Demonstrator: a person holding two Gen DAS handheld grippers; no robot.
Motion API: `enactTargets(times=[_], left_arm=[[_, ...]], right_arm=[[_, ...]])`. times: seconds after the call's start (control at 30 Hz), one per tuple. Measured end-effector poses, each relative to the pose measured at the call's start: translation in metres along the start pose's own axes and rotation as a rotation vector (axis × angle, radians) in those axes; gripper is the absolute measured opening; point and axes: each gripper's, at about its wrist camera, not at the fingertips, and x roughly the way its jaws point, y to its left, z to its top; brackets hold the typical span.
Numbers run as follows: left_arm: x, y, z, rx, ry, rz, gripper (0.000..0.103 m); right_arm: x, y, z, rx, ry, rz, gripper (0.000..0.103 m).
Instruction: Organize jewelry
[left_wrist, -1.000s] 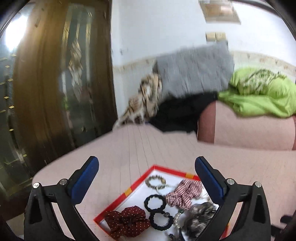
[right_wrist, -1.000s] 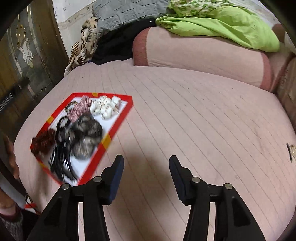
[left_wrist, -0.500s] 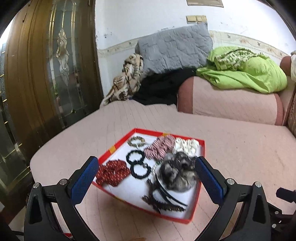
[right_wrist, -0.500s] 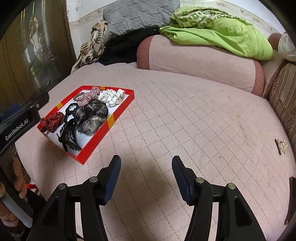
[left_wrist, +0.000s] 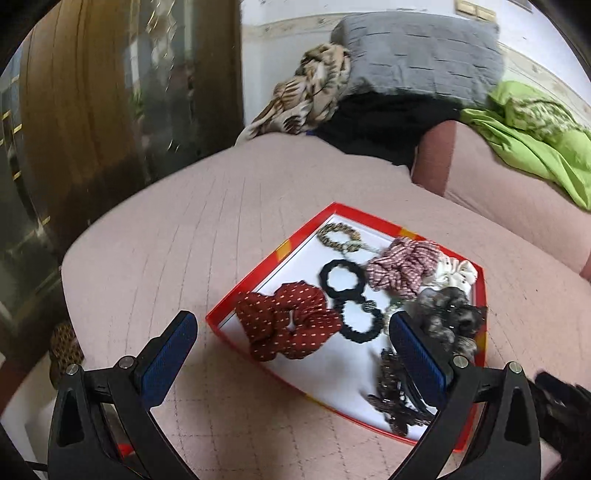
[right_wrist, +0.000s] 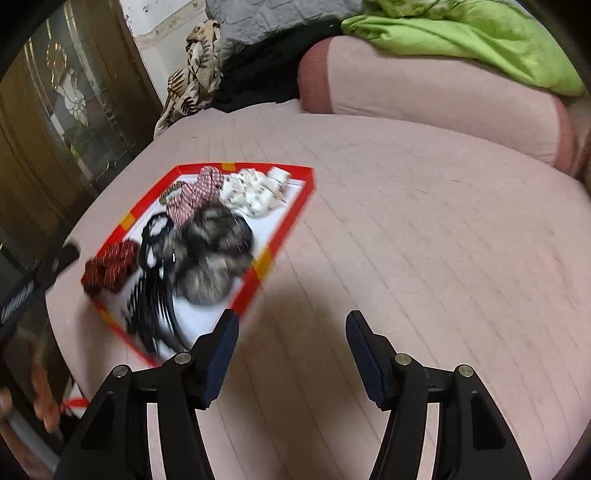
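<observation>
Approach phase is being observed; nothing is being gripped yet. The left hand-held gripper (left_wrist: 291, 334) is hovering released, jaws spread wide and empty, over the near left corner of the red-rimmed tray (left_wrist: 266, 264). The right hand-held gripper (right_wrist: 291, 338) is likewise released and empty, hanging over bare quilted cushion (right_wrist: 424, 240) just beside the tray's right rim.

The tray is sitting on the pink cushion and is carrying all the task's pieces. The red dotted scrunchie (left_wrist: 286, 325) is lying nearest the left gripper, at the near left corner. Two black hair ties (left_wrist: 349, 299) are touching each other just beyond it. The checked scrunchie (left_wrist: 400, 267) and the white scrunchie (left_wrist: 456, 273) are lying along the far side, with a beaded bracelet (left_wrist: 338, 236) at the far corner. The grey fur scrunchies (left_wrist: 445, 314) and the dark hair claws (left_wrist: 397, 398) are crowding the right side, overlapping; their edges are blurring in the right wrist view.

Judged best practice for this step:
- The red dotted scrunchie appears the clearest first pick, lying apart from the tangle.
- The jaws should be straddling one folded lobe of the fabric rather than the whole ring.
- Descent should be stopping short of the tray floor, as the light tray is likely to slide on the soft cushion.
- The right gripper could be steadying the rim.
</observation>
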Motion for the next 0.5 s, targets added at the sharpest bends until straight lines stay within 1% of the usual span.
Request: enactTargets(times=[0.03,0.07,0.1,0.17,0.2,0.23,0.27,0.33,0.4,0.5], left_arm=[[0.001,0.001,0.0,-0.002,0.006,-0.002,0.103],[0.003,-0.001,-0.001,0.003,0.009,-0.003,0.103],[0.005,-0.003,-0.002,0.013,0.009,-0.002,0.103],[0.007,-0.01,-0.002,0.035,0.009,-0.011,0.103],[0.007,-0.013,-0.002,0.046,0.01,-0.019,0.103],[0.007,-0.019,-0.002,0.062,0.011,-0.029,0.103],[0.009,-0.023,-0.002,0.071,0.012,-0.034,0.103],[0.01,-0.029,-0.001,0.081,0.019,-0.05,0.103],[0.01,-0.034,-0.002,0.081,0.025,-0.063,0.103],[0.01,-0.039,-0.004,0.086,0.029,-0.073,0.103]], right_arm=[[0.01,0.003,0.008,0.004,0.003,-0.01,0.063],[0.02,0.004,0.016,0.01,0.007,-0.024,0.057],[0.031,0.005,0.025,0.022,0.017,-0.034,0.053],[0.048,0.005,0.035,0.043,0.046,-0.025,0.042],[0.055,0.005,0.039,0.049,0.057,-0.013,0.042],[0.059,0.005,0.04,0.047,0.063,-0.007,0.04],[0.064,0.007,0.043,0.038,0.081,-0.003,0.034],[0.068,0.012,0.044,0.009,0.098,0.005,0.032],[0.069,0.016,0.044,-0.014,0.1,-0.012,0.03],[0.07,0.023,0.047,-0.032,0.114,-0.04,0.024]])
